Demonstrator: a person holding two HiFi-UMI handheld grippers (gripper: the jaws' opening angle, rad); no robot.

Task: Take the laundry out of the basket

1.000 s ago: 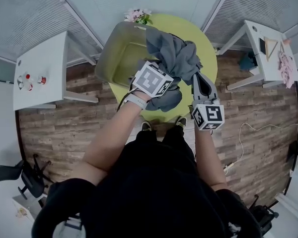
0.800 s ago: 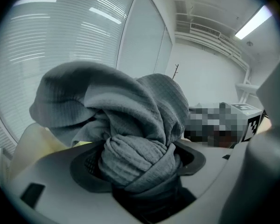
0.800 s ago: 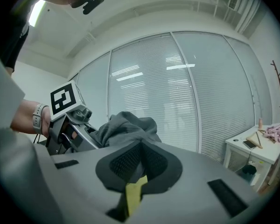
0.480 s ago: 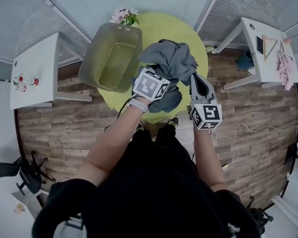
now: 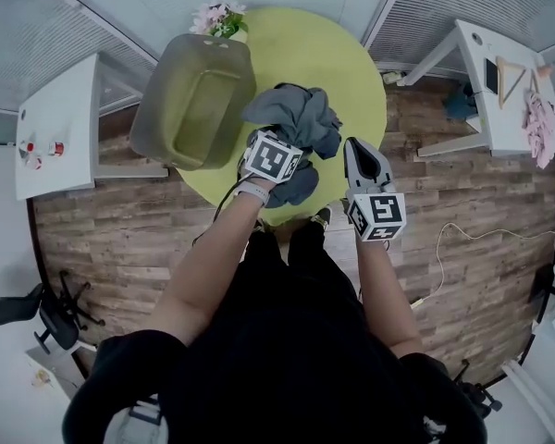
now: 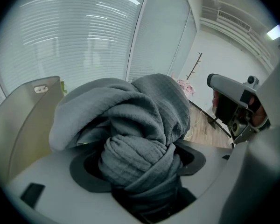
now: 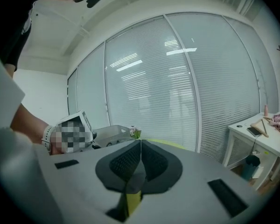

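Fingers (image 6: 81, 169) of the left gripper (image 6: 140, 167) are clamped on the grey cloth (image 6: 130, 125), and the right gripper (image 7: 139, 160) is pinched shut on nothing. The bundle's out over the round green table (image 5: 342, 63), beside the basket (image 5: 148, 118), so next up, I'd say, is lowering it and letting go. It's soft and crumpled, twisted into a knot at the grip.

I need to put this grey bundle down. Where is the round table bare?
The far right part of the green table is bare, bordered by the basket, the grey laundry and the table's rim. The near edge is crowded: the laundry in the left gripper, with the right gripper beside it.
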